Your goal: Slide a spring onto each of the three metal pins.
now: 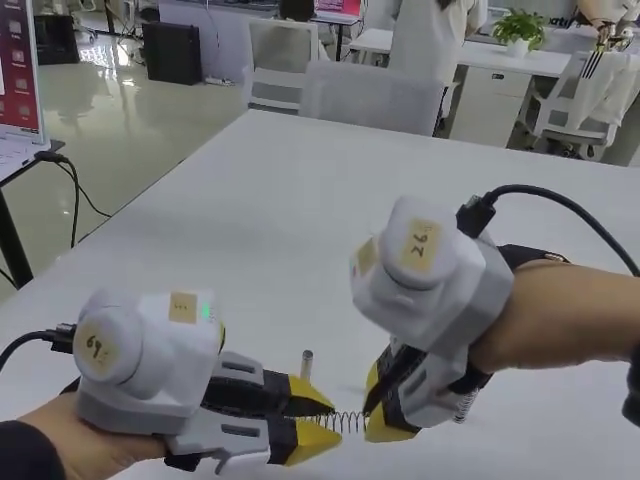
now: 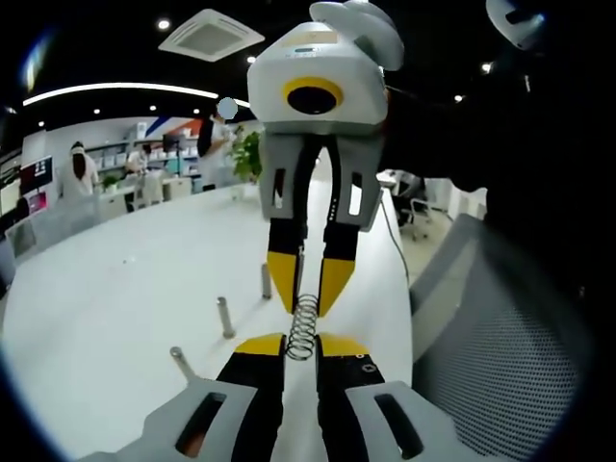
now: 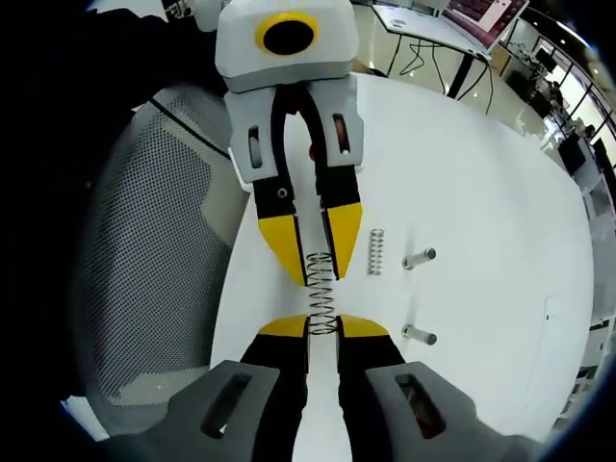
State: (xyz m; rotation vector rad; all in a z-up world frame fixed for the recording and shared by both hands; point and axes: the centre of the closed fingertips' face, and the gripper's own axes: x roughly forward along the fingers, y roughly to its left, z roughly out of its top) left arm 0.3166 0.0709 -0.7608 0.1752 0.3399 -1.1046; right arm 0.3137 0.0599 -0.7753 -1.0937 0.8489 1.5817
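Where the two grippers meet tip to tip, a thin coiled steel spring (image 1: 345,422) spans the gap between them. One end is pinched in the narrowed jaws of the left gripper (image 1: 322,425), the other in the narrowed jaws of the right gripper (image 1: 376,412). Three short metal pins (image 2: 224,316) stand upright in a row on the white table (image 1: 300,220) beside the held spring, and a second spring (image 3: 375,252) lies flat near two of them. Beyond the table are a grey chair (image 1: 370,95), a potted plant (image 1: 518,25) and the glossy floor (image 1: 130,120) of an open office.

White table (image 1: 300,200), three metal pins (image 2: 225,317) standing upright on it, loose spring (image 3: 375,252) lying near two of them
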